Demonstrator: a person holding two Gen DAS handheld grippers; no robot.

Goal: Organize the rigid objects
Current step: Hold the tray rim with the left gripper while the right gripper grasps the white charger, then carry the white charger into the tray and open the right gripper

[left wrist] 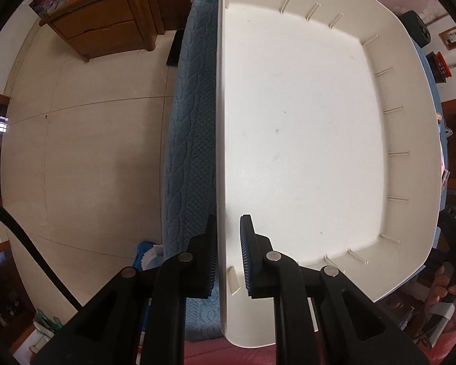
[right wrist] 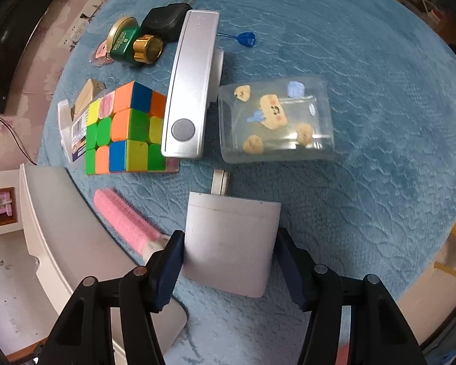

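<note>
Seen from straight above in the left wrist view, a large white tray [left wrist: 410, 97] lies with nothing in it. My left gripper [left wrist: 228, 258] straddles its left wall. The outer pad lies against the wall; a gap shows at the inner pad, so it is open. In the right wrist view my right gripper [right wrist: 229, 252] has its pads against both sides of a white plug adapter [right wrist: 231, 243], metal prong pointing away, on the blue blanket [right wrist: 364, 182]. Beyond it lie a colour cube [right wrist: 127, 127], a silver device [right wrist: 191, 91] and a clear sticker box [right wrist: 276, 118].
A pink comb-like piece [right wrist: 124, 222] lies by the tray's rim [right wrist: 54, 228]. Farther off are a green tin [right wrist: 130, 45], a black adapter [right wrist: 167, 19], a blue pick [right wrist: 247, 39] and a small carton [right wrist: 82, 112]. Left of the tray the blanket [left wrist: 194, 121] drops to tiled floor [left wrist: 91, 152] with a wooden cabinet [left wrist: 97, 21].
</note>
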